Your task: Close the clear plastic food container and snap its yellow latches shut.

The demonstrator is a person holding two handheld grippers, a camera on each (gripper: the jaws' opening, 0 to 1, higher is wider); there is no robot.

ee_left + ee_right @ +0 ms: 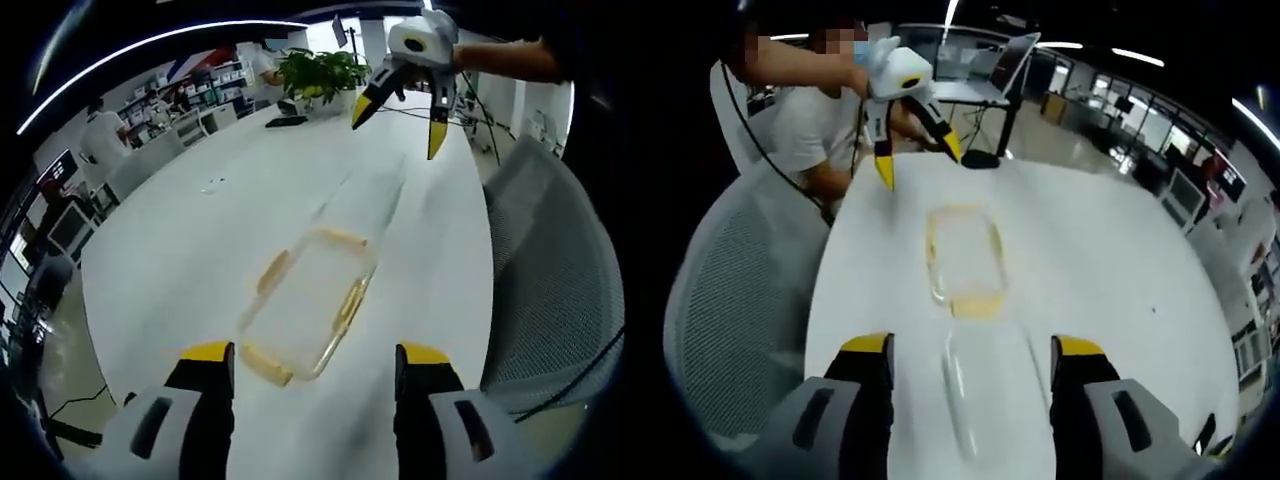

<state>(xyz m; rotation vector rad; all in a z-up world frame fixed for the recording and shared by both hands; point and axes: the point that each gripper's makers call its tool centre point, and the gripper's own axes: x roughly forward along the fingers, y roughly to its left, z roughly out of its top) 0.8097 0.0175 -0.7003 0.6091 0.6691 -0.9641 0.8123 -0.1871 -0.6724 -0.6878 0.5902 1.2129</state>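
Note:
Two clear plastic pieces lie apart on the white table (180,250). The flat one with yellow latches (305,300) rests just ahead of my open left gripper (316,355). Beyond it lies the plain clear tub (365,200), faint against the table. My right gripper (398,136) hovers open above the tub's far end. In the right gripper view the tub (975,395) sits between the jaws of my right gripper (972,347). The latched piece (962,255) lies further on, and my left gripper (920,168) is held open above its far side.
A grey mesh chair (550,270) (740,300) stands close along one long table edge. A potted plant (320,75) and a small dark object (285,121) sit at the far end. A seated person (815,125) and a black stand base (980,158) are at the other end.

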